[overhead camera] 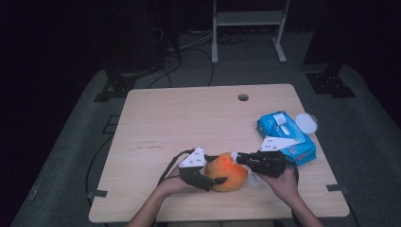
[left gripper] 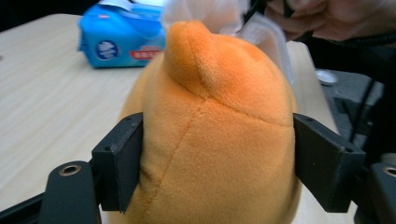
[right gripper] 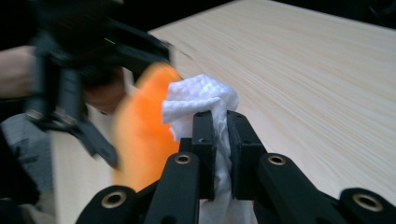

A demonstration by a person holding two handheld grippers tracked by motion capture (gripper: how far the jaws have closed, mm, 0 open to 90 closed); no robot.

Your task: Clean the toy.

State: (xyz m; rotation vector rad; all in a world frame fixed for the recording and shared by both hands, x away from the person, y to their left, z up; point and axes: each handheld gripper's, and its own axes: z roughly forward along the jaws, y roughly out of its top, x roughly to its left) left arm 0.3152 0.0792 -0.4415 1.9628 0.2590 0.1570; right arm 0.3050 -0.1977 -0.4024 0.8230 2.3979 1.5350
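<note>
An orange plush toy [overhead camera: 226, 172] rests on the wooden table [overhead camera: 189, 118] near its front edge. My left gripper [overhead camera: 215, 171] comes in from the left, and its two pads press on the toy's sides [left gripper: 215, 121]. My right gripper [overhead camera: 239, 158] reaches in from the right and is shut on a crumpled white wipe [right gripper: 198, 98]. The wipe touches the top of the toy [right gripper: 140, 126] next to its small ear. In the left gripper view the wipe [left gripper: 205, 11] shows just behind the toy. Each gripper is held by a hand.
A blue pack of wet wipes [overhead camera: 283, 135] lies at the right of the table with its white lid [overhead camera: 306, 122] flipped open. A cable hole [overhead camera: 243, 97] sits near the far edge. Beyond the table are dark stands and cables on the floor.
</note>
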